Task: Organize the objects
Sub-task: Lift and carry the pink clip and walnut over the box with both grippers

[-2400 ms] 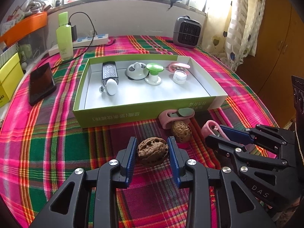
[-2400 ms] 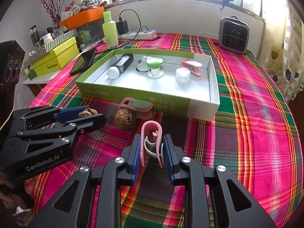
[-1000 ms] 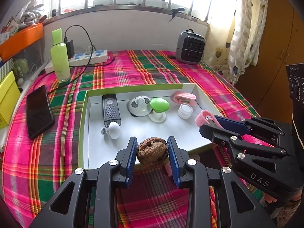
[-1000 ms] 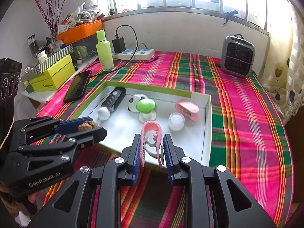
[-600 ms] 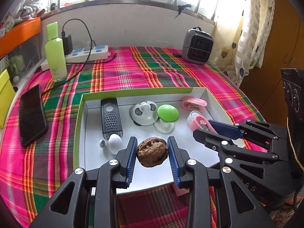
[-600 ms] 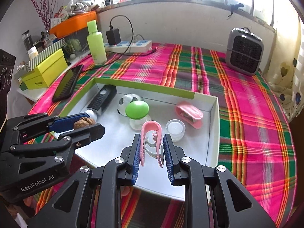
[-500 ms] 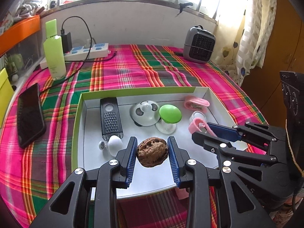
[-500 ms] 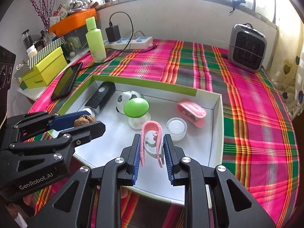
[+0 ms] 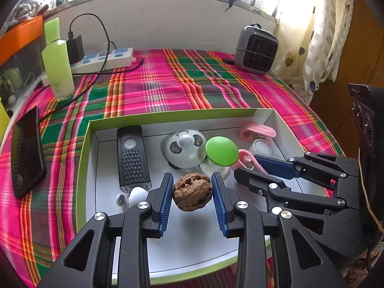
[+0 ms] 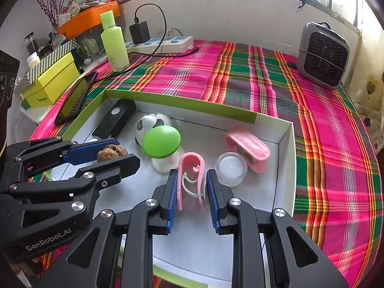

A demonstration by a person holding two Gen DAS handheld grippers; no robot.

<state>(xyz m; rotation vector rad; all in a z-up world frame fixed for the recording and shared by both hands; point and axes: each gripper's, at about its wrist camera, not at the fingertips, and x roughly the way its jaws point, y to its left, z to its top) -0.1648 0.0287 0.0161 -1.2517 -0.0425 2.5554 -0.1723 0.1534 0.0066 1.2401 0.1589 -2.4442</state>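
My left gripper (image 9: 192,187) is shut on a brown walnut (image 9: 192,191) and holds it above the white floor of the green-rimmed box (image 9: 168,116). My right gripper (image 10: 191,181) is shut on a pink clip (image 10: 192,175), also over the box (image 10: 286,158), beside it on the right. In the right wrist view the left gripper (image 10: 120,154) with the walnut (image 10: 111,152) shows at the left. Inside the box lie a black grater (image 9: 132,156), a panda-faced gadget (image 9: 183,147), a green-capped piece (image 9: 222,151), a clear jar (image 10: 231,169) and a pink clamp (image 10: 247,147).
On the plaid cloth stand a green bottle (image 9: 57,62), a power strip (image 9: 103,60) with a charger and cable, and a small grey heater (image 9: 255,48). A black phone (image 9: 27,151) lies left of the box. Yellow boxes (image 10: 51,81) and a curtain (image 9: 319,28) border the table.
Both grippers have carried the walnut and the pink clip forward from the cloth in front of the box to over its inside, and have sunk a little. The grips are unchanged.
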